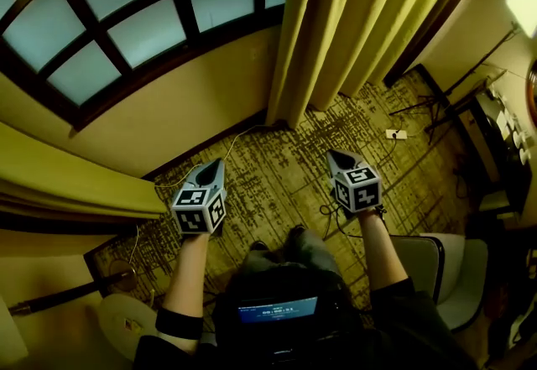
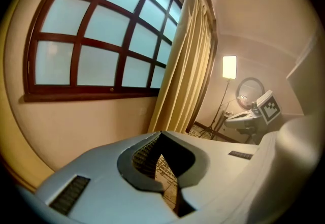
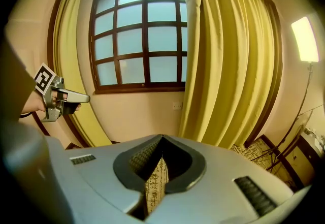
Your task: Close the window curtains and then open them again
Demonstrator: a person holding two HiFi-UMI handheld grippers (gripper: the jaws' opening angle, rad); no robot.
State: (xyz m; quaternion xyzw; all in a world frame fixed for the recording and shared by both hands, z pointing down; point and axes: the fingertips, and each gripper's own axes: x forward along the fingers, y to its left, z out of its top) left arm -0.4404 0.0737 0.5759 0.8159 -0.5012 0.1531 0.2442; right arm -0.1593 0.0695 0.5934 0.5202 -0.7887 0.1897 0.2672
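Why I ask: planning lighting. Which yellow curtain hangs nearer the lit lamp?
The right curtain; the lamp glows just beyond it, while the left curtain hangs across the window.

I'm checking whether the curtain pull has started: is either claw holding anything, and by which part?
Nothing is held. The left claw and the right claw are both shut and empty, apart from the yellow curtains.

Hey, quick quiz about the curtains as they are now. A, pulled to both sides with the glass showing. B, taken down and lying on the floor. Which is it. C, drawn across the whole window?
A: the window shows its panes bare between the left curtain and the right curtain, each gathered at its own side.
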